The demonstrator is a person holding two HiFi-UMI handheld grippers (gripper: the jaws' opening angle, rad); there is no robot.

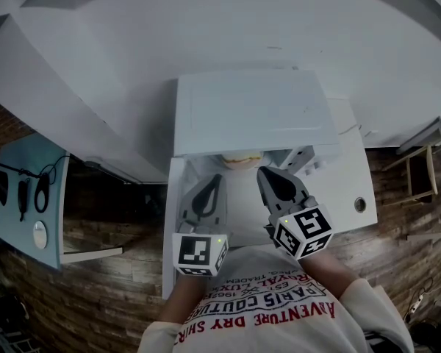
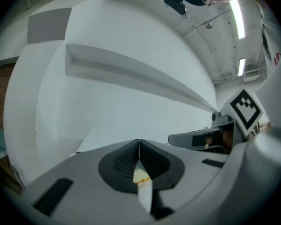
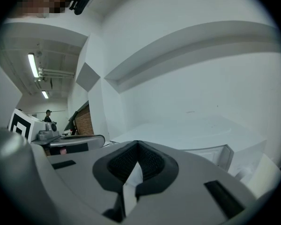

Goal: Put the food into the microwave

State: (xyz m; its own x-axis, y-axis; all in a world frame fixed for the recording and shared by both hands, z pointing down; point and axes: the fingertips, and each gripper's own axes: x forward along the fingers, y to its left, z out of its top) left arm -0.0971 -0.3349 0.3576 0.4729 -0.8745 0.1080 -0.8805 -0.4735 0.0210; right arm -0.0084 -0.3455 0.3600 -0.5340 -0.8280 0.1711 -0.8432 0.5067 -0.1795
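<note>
White walls are seen behind a white table (image 1: 353,179), which stands on a brick-patterned floor (image 1: 95,285). A white microwave (image 1: 253,112) is set on the table and is viewed from above. To the left, a blue board (image 1: 29,190) with dark cables on it is seen.

The food (image 1: 241,159), a pale yellow item, is found at the front edge of the microwave, partly hidden beneath its top. Whether it lies fully inside cannot be told.

The left gripper (image 1: 214,179) is held just in front of the microwave, to the left of the food. In the left gripper view its jaws are seen pressed together, with nothing clamped between the pads. A sliver of white and yellow is glimpsed through the gap below them.

The right gripper (image 1: 264,172) is held beside it, to the right of the food, pointing toward the microwave. Its jaws are likewise closed tight on nothing. The two grippers are kept near each other but apart. A printed shirt (image 1: 272,307) is seen at the bottom edge of the head view.
</note>
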